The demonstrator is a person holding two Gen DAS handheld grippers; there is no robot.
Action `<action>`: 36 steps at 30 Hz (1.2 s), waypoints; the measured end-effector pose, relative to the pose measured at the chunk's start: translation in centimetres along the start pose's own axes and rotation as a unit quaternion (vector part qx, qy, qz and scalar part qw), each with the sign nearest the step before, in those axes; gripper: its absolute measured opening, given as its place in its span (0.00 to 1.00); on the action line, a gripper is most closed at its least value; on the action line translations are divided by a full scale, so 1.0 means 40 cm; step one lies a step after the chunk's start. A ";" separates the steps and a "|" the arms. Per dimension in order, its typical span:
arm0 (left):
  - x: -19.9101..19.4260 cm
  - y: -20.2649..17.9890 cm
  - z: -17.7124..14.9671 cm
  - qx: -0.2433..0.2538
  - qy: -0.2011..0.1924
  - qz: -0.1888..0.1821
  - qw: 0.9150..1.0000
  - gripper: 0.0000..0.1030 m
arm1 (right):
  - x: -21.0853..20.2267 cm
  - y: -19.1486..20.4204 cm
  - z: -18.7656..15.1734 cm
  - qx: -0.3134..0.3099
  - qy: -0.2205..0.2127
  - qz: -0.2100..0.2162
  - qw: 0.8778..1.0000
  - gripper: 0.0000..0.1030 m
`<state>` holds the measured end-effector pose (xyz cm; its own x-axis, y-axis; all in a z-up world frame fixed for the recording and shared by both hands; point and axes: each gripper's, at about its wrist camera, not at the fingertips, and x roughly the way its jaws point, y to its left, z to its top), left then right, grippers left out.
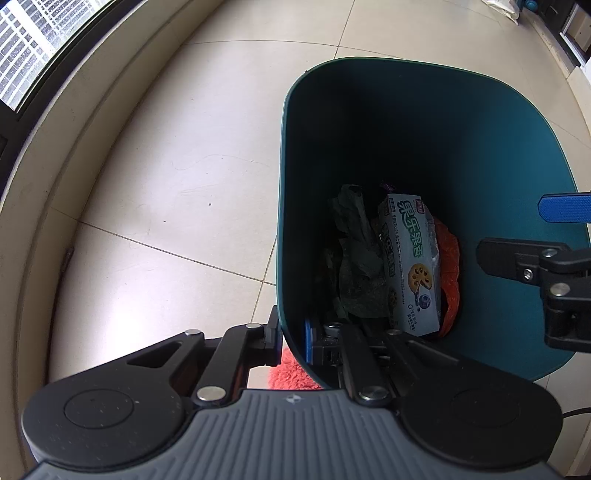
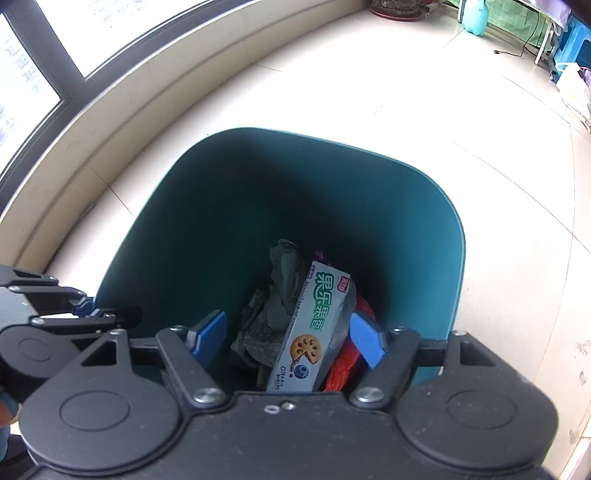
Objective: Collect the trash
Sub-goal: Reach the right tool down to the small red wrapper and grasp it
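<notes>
A teal trash bin (image 1: 480,147) (image 2: 369,203) stands on the tiled floor. At its bottom lie a pale biscuit box (image 1: 410,258) (image 2: 317,306), crumpled grey-green paper (image 1: 354,240) (image 2: 284,280) and an orange plastic bag (image 1: 448,266) (image 2: 343,365). My left gripper (image 1: 291,338) (image 2: 85,310) is shut on the bin's near rim, one finger inside the wall and one outside. Over the bin's mouth hangs my right gripper (image 2: 288,332) (image 1: 535,236), open, its blue pads (image 2: 364,339) apart and touching nothing. The box lies well below them.
A curved window sill (image 1: 48,184) (image 2: 110,122) and window run along the left. A red fluffy item (image 1: 291,373) shows under the bin's near edge. Far right in the right wrist view stand a blue bottle (image 2: 476,16), a plant pot (image 2: 395,7) and a cable (image 2: 517,51).
</notes>
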<state>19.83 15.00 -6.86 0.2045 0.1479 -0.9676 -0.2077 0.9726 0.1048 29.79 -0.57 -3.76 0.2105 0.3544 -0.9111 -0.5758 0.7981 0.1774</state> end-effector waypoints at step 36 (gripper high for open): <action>0.007 -0.015 0.002 -0.004 0.006 0.017 1.000 0.10 | 0.365 -0.504 -0.357 0.263 0.086 -0.057 0.959 0.89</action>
<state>20.11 14.50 -7.18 0.1858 0.1787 -0.9662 -0.2218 0.9656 0.1359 33.18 -18.43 -25.96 0.0886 0.2009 -0.9756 -0.0698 0.9783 0.1952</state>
